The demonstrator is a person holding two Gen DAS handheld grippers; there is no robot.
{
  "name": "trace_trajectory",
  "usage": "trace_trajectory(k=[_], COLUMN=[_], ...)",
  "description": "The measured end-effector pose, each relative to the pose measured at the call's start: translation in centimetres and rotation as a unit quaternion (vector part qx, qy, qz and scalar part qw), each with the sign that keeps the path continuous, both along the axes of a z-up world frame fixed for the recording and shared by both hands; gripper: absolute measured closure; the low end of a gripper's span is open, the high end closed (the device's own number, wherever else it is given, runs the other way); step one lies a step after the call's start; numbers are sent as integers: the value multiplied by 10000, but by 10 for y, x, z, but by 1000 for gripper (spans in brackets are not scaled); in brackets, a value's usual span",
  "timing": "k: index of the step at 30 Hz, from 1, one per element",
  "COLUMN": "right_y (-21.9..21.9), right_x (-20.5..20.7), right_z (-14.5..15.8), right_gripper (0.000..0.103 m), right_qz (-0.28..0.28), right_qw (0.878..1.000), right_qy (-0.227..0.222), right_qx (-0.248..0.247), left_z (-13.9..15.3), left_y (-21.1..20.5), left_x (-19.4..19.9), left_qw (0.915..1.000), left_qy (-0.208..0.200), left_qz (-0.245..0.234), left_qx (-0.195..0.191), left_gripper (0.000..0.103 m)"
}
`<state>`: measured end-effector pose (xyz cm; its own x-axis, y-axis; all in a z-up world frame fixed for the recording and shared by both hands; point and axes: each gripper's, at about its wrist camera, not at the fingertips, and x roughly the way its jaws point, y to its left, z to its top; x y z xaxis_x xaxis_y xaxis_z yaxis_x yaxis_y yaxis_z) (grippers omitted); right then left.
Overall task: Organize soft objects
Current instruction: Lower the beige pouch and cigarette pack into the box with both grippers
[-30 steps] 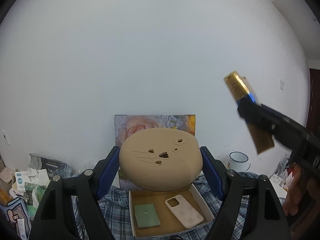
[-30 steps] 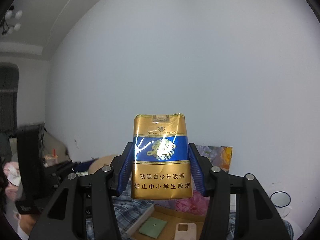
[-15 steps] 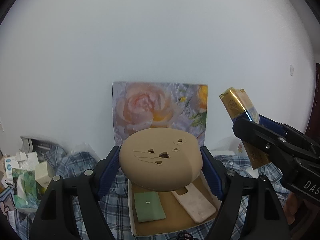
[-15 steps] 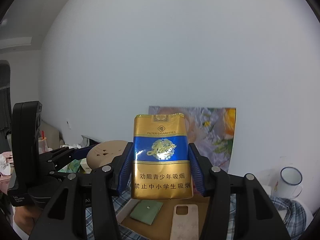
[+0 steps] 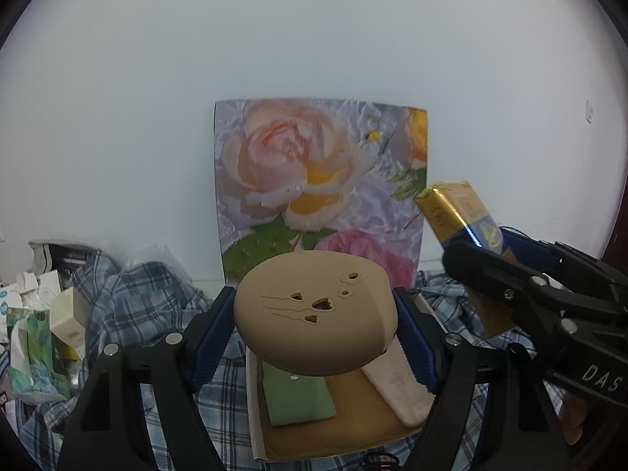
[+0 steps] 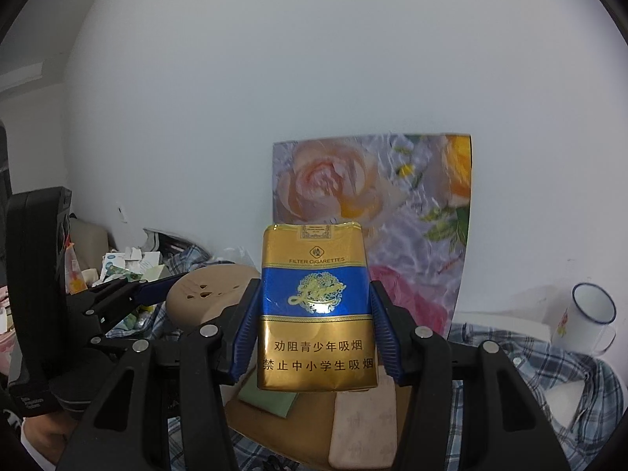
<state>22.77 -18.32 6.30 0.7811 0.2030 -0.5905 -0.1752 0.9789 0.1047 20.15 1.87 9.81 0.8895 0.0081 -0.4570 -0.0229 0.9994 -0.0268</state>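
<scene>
My left gripper (image 5: 316, 324) is shut on a tan oval soft case (image 5: 314, 312) with heart-shaped cut-outs, held above a shallow cardboard box (image 5: 365, 437). In that box lie a green pad (image 5: 298, 396) and a pale phone case (image 5: 400, 388). My right gripper (image 6: 316, 322) is shut on a gold and blue soft cigarette pack (image 6: 316, 314), upright, over the same box (image 6: 310, 431). From the left wrist view the pack (image 5: 457, 212) and the right gripper (image 5: 506, 274) show at the right. From the right wrist view the tan case (image 6: 214, 294) shows at the left.
A flower picture (image 5: 318, 192) leans on the white wall behind the box. A blue checked cloth (image 5: 149, 298) covers the surface. Small boxes and packets (image 5: 43, 322) are piled at the left. A white enamel mug (image 6: 585, 318) stands at the right.
Both grippers have come down and tilted toward the box, each keeping its object. The flower picture and the box now fill more of both views.
</scene>
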Motion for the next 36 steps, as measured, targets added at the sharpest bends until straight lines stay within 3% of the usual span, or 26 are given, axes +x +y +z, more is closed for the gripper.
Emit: trace_trajectory(k=[15, 36], right_y=[-14, -22], right_x=[18, 28], right_z=[-60, -109], right_gripper=[51, 51], right_qz=[-193, -251], right_qw=[9969, 9896], right_qy=[756, 1415], right_qx=[26, -75], left_z=[-58, -96], left_y=[19, 18], left_x=[33, 47], left_qw=[9976, 9941], left_qy=[641, 1071], left_qz=[27, 101], left_qx=[-278, -167], left_gripper=[24, 24])
